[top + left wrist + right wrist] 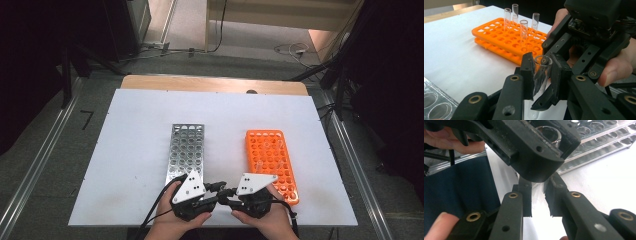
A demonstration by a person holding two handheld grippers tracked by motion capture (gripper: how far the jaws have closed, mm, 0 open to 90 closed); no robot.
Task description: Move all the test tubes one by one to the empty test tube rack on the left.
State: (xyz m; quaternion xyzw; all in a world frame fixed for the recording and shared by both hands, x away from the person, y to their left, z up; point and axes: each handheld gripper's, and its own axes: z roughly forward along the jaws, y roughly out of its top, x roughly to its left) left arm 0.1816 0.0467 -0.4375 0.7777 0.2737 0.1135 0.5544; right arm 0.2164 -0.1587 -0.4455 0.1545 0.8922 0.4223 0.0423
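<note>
Left claw [541, 75] clamps a glass tube [541, 75], right claw [537, 195] meeting it

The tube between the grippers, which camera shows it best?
The left gripper view: the tube stands close up, clear from open rim to rounded bottom, between the left hand-held gripper jaws. The right gripper view catches its rim. In the high view it's too small to make out.
</note>
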